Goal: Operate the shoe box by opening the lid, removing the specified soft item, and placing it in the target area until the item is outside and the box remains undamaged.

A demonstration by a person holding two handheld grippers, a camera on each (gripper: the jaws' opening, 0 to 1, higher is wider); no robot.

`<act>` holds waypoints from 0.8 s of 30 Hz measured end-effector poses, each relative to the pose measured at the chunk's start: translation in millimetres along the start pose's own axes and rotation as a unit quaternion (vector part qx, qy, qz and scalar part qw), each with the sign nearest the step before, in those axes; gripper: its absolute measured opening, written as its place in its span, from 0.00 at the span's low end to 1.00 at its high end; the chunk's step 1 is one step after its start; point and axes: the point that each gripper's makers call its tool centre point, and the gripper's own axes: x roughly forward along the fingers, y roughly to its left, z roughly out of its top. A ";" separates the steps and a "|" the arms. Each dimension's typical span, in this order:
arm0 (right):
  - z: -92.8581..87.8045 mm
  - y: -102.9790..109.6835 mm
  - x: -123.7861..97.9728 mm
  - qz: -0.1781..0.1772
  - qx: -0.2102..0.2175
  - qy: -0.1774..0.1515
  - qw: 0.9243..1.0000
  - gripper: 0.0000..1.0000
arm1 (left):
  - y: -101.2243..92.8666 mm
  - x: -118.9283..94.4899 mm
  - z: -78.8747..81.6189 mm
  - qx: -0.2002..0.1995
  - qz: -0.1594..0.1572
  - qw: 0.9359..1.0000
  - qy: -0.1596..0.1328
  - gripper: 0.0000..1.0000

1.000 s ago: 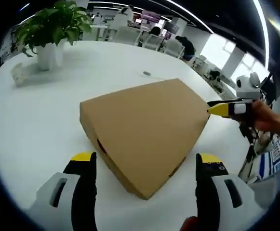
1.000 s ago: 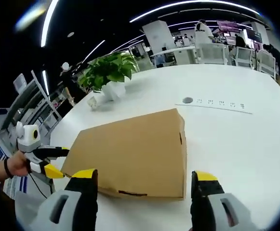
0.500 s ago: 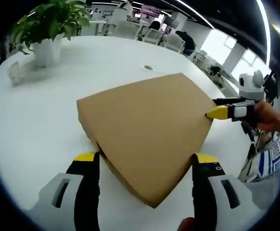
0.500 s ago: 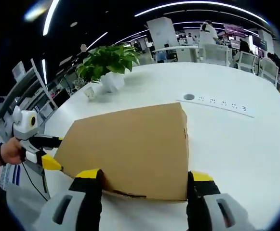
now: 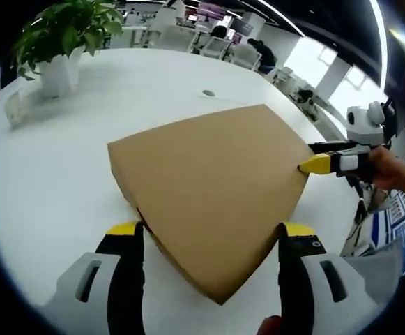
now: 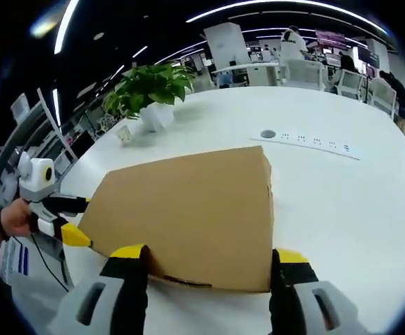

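On white table [image 5: 63, 174], both tongs spread wide, flanking closed shoe box [image 5: 209, 188] corners.

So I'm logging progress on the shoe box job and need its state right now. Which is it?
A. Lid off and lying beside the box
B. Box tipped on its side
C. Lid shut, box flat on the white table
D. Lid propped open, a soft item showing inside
C: the shoe box lies flat on the white table, its brown lid unbroken and closed in both views, with no contents showing.
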 end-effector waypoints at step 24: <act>-58.6 49.3 -25.9 -0.064 0.085 -0.009 0.994 0.67 | 5.2 -30.4 -27.5 0.095 -0.070 0.990 0.080 0.77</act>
